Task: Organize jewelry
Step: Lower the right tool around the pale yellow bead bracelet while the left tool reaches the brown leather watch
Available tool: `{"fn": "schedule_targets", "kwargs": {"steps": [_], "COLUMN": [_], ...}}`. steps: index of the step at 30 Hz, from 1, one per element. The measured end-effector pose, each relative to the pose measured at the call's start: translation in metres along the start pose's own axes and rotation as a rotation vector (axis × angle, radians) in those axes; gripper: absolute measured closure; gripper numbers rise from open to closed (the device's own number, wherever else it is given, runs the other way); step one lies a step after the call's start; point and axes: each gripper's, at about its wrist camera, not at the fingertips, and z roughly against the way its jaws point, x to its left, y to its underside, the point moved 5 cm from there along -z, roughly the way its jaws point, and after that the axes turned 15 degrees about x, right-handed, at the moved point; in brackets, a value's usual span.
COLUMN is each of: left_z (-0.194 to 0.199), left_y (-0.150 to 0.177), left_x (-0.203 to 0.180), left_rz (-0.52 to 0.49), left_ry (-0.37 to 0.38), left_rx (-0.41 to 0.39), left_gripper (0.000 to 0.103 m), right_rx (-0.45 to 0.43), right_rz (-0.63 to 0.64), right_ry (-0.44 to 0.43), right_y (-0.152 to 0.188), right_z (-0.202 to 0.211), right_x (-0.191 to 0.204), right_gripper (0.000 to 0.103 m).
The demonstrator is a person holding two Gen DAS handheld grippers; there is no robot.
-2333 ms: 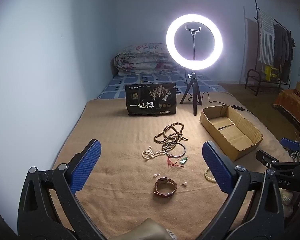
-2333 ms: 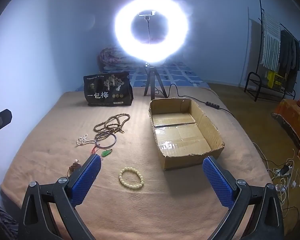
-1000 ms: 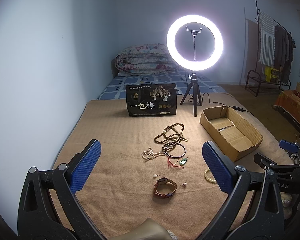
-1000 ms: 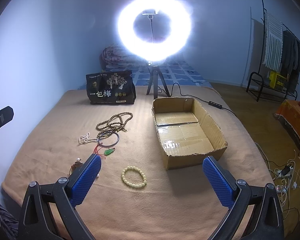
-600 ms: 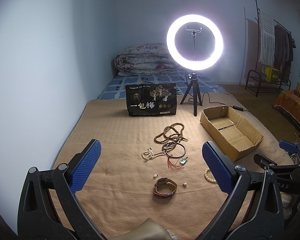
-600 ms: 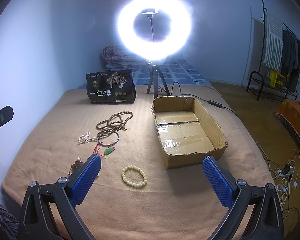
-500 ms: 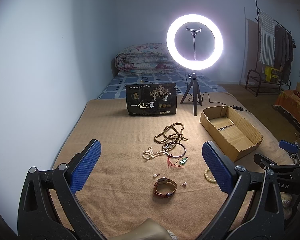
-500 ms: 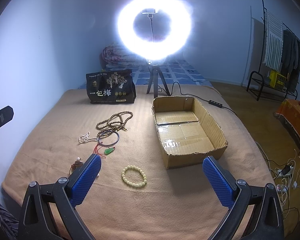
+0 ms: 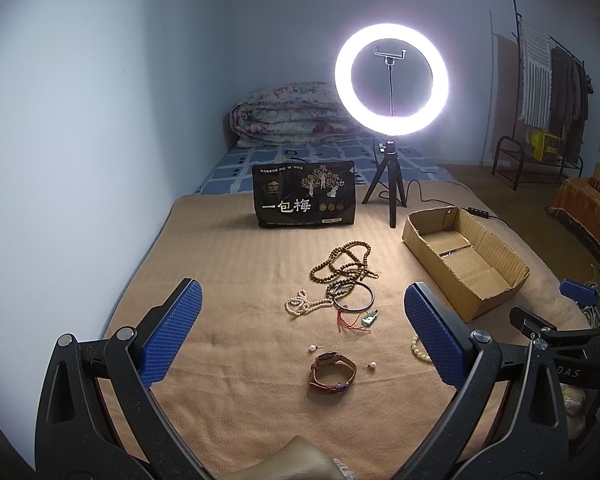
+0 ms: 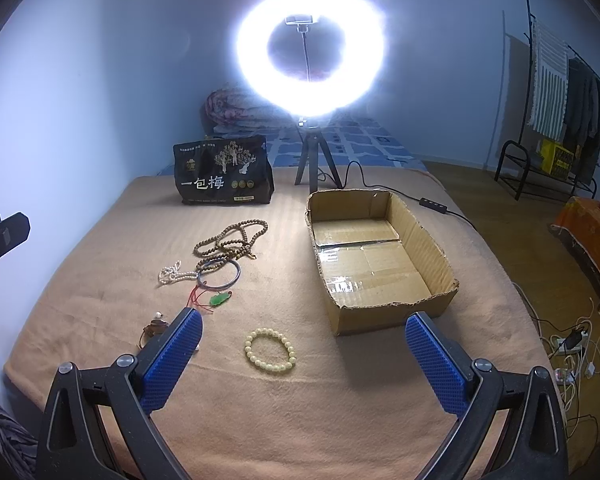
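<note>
Jewelry lies on a tan blanket (image 9: 228, 264): a brown bead necklace (image 9: 341, 262), a white pearl strand (image 9: 303, 305), a dark bangle (image 9: 353, 298), a green pendant on red cord (image 9: 369, 318), a brown leather watch (image 9: 332, 372) and two pearl earrings (image 9: 313, 347). A pale yellow bead bracelet (image 10: 270, 350) lies in front of my right gripper (image 10: 303, 344). An open cardboard box (image 10: 375, 252) sits to the right. My left gripper (image 9: 301, 318) is open and empty above the blanket. My right gripper is open and empty too.
A lit ring light on a tripod (image 9: 391, 80) and a black snack bag (image 9: 304, 199) stand at the back. A folded quilt (image 9: 292, 118) lies behind. A clothes rack (image 10: 555, 92) and floor cables (image 10: 571, 344) are to the right.
The right gripper has shifted slightly since 2.3 s ago, so its view of the box and bracelet moved a little. The left gripper has barely moved.
</note>
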Motion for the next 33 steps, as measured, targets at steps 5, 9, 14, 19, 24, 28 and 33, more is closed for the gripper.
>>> {"fn": "schedule_targets", "kwargs": {"steps": [5,9,14,19,24,28,33], "left_z": [-0.004,-0.015,-0.037,-0.060,-0.092,-0.117,-0.150], "left_y": [0.002,0.002,0.008,0.016,0.026,0.038,0.058], "left_x": [0.002,0.006,0.014,0.027,0.036,0.033,0.029], "left_rz": [0.000,0.003,0.010,0.042,0.074,0.076,0.111], "left_ry": [-0.003,-0.013,-0.007,-0.010,0.009,0.032,0.079], "left_rx": [0.006,0.039,0.118,0.200,0.304,0.391,0.534], "left_gripper": [0.000,0.000,0.000,0.000,0.004,0.018,0.035], "right_rx": [0.009,0.021,0.072,0.143,0.229,0.288,0.380], "right_rz": [0.004,0.005,-0.007,-0.026,-0.035,-0.025,-0.043], "right_ry": [-0.002,0.004,0.004,-0.003,-0.035,-0.042,-0.118], "right_y": [0.002,0.001,0.005,0.014,0.022,0.026,0.031], "right_z": [-0.002,-0.005,-0.022,-0.047,-0.075,-0.095,-0.121], "right_x": [0.001,-0.001,-0.008,-0.017,-0.019,-0.019,-0.014], "right_gripper": [0.000,0.000,0.000,0.000,0.002,0.009,0.030]}}
